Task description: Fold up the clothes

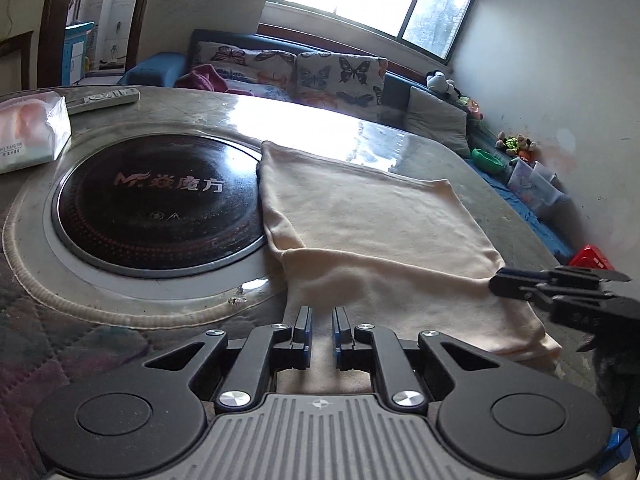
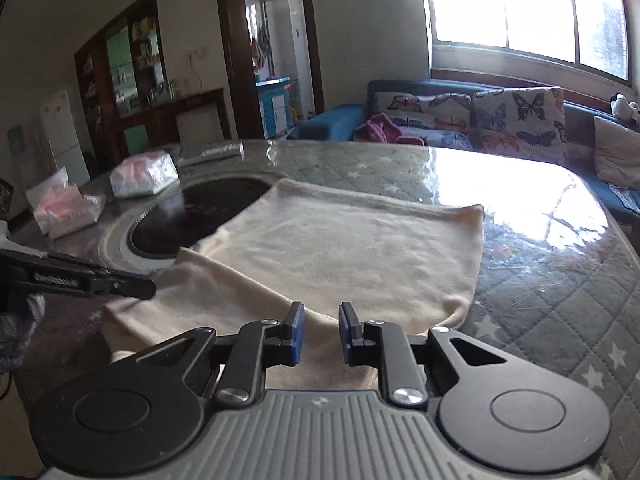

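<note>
— Both tongs, how do they stand?
— Left tongs have a narrow gap between the fingers, gripping nothing; right tongs are parted a little wider, likewise empty.
— And the garment?
— A cream folded cloth lies flat on the counter, its left edge lapping the round black cooktop. Both tongs hover at its near edge.
</note>
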`<state>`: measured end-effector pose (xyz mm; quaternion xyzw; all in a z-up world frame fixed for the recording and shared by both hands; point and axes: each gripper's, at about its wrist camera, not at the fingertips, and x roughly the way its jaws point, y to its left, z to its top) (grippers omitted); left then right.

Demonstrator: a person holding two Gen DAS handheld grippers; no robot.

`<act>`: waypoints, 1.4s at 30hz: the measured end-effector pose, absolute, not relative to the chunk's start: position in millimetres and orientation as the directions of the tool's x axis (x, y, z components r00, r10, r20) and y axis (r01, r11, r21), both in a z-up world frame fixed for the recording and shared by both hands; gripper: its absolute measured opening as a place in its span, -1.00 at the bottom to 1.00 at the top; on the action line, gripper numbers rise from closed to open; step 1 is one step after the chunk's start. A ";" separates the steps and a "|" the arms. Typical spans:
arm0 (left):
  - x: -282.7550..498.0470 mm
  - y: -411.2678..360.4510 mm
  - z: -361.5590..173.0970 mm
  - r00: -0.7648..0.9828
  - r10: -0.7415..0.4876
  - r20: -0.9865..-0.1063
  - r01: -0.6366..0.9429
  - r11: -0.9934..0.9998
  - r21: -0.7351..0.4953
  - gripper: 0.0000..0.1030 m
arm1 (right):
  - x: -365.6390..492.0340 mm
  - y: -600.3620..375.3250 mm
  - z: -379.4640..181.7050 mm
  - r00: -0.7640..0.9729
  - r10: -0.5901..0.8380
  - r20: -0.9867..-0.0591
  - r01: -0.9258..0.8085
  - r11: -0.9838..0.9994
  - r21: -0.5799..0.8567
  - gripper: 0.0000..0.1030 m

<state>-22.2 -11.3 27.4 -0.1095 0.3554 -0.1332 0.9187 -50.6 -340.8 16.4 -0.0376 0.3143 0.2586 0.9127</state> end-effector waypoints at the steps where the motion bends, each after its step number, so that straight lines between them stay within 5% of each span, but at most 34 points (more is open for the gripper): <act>1: -20.9 -13.6 31.2 0.715 -0.335 -0.613 0.182 0.937 -0.299 -0.78 | -47.5 -340.7 11.8 0.665 0.436 -0.607 -0.489 0.868 0.088 -0.65; 13: 21.5 -29.4 21.9 0.694 -0.350 -0.629 0.250 0.937 -0.246 -0.72 | -72.1 -342.1 17.6 0.650 0.429 -0.627 -0.545 0.838 0.008 -0.67; 24: -15.1 -26.3 37.1 0.690 -0.385 -0.613 0.342 0.920 -0.192 -0.64 | -101.6 -351.9 15.6 0.654 0.411 -0.635 -0.557 0.830 -0.037 -0.67; 27: -36.5 -25.9 41.6 0.689 -0.374 -0.621 0.387 0.914 -0.121 -0.16 | -101.6 -353.8 14.4 0.653 0.405 -0.639 -0.553 0.833 -0.037 -0.67; 34: -89.1 -42.1 35.7 0.705 -0.349 -0.618 0.545 0.823 0.157 -0.14 | -101.1 -355.6 13.8 0.651 0.388 -0.652 -0.557 0.828 -0.063 -0.67; 42: -108.7 -71.2 12.2 0.719 -0.366 -0.591 0.627 0.710 0.322 -0.14 | -116.3 -364.8 28.4 0.662 0.392 -0.639 -0.556 0.829 -0.067 -0.58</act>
